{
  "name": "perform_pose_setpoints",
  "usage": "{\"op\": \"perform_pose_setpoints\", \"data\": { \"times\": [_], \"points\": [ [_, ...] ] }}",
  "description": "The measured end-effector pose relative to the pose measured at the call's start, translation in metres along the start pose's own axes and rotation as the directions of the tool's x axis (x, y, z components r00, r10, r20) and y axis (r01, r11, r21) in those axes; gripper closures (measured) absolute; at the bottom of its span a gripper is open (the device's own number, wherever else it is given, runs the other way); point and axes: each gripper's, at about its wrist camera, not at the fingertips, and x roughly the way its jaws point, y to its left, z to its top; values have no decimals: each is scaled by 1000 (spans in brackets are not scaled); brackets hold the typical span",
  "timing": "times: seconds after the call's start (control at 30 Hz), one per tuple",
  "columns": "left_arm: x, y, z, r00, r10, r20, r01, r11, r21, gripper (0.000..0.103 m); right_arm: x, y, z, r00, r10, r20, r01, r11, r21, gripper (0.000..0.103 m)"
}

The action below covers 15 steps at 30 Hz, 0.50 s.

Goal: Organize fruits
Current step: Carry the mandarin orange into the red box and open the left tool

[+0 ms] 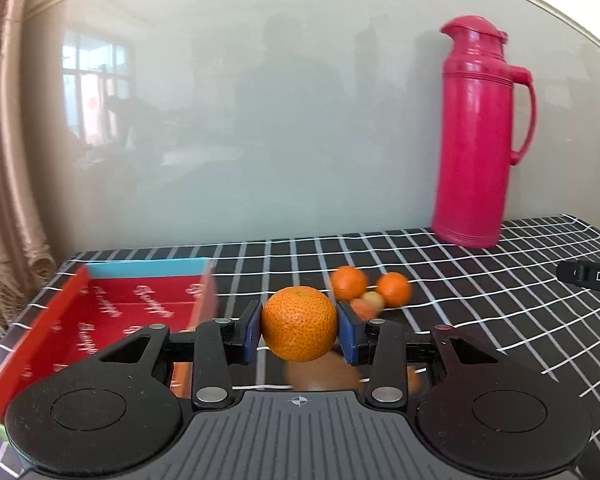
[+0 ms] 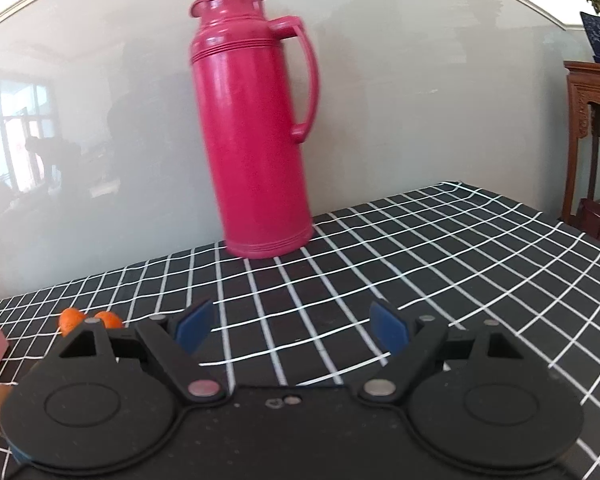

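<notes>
Because the red box (image 1: 100, 320) at ten o'clock looks like the fruit's home, the left gripper (image 1: 299, 326) squeezes an orange (image 1: 299, 323) above the worktop (image 1: 480, 292); the right gripper (image 2: 294, 330) waits wide, holding nothing.

Item count, both views combined:

- Oranges: one large orange (image 1: 299, 323); two small oranges (image 1: 349, 282) (image 1: 394, 289).
- Blurred small fruits (image 1: 367, 305) beside them: exact number cannot be determined.
- Red boxes (image 1: 112, 312): one.
- Pink flasks (image 1: 478, 136): one.
- Benches (image 2: 420, 248): one.
</notes>
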Motion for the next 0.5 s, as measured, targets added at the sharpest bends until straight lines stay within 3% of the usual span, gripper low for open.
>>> {"op": "perform_pose_setpoints", "data": {
  "times": [0.17, 0.5],
  "points": [
    [-10, 35, -6, 998, 67, 3, -67, 998, -7, 63, -2, 20, -3, 1000, 30, -6, -31, 999, -11, 18],
    [-4, 104, -27, 980, 180, -83, -185, 981, -63, 63, -10, 42, -4, 999, 53, 3, -53, 998, -40, 18]
  ]
}}
